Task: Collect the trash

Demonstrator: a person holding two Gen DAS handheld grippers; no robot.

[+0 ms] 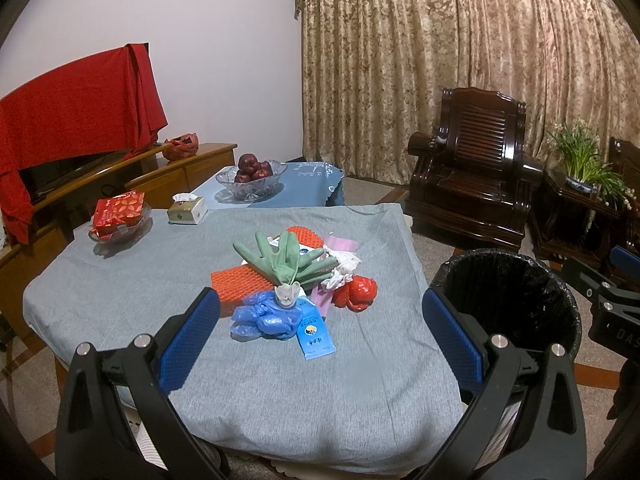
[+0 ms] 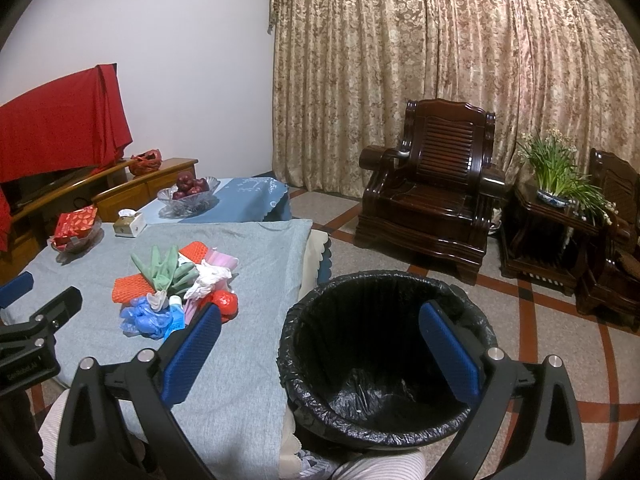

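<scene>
A trash pile lies mid-table on the grey cloth (image 1: 120, 280): green rubber gloves (image 1: 288, 260), an orange spiky mat (image 1: 232, 280), a blue plastic glove (image 1: 264, 316), a blue packet (image 1: 314, 332), a red plastic bag (image 1: 358, 292), white crumpled tissue (image 1: 344, 264) and pink paper (image 1: 340, 245). The pile also shows in the right wrist view (image 2: 176, 284). A bin with a black liner (image 2: 384, 360) stands right of the table. My left gripper (image 1: 320, 336) is open and empty, short of the pile. My right gripper (image 2: 320, 348) is open and empty above the bin's near rim.
A tissue box (image 1: 187, 210), a glass dish with a red packet (image 1: 120, 216) and a bowl of apples (image 1: 251, 178) stand farther back. A dark wooden armchair (image 1: 472, 176), a side table with a potted plant (image 1: 580, 160) and a TV cabinet (image 1: 120, 176) surround the table.
</scene>
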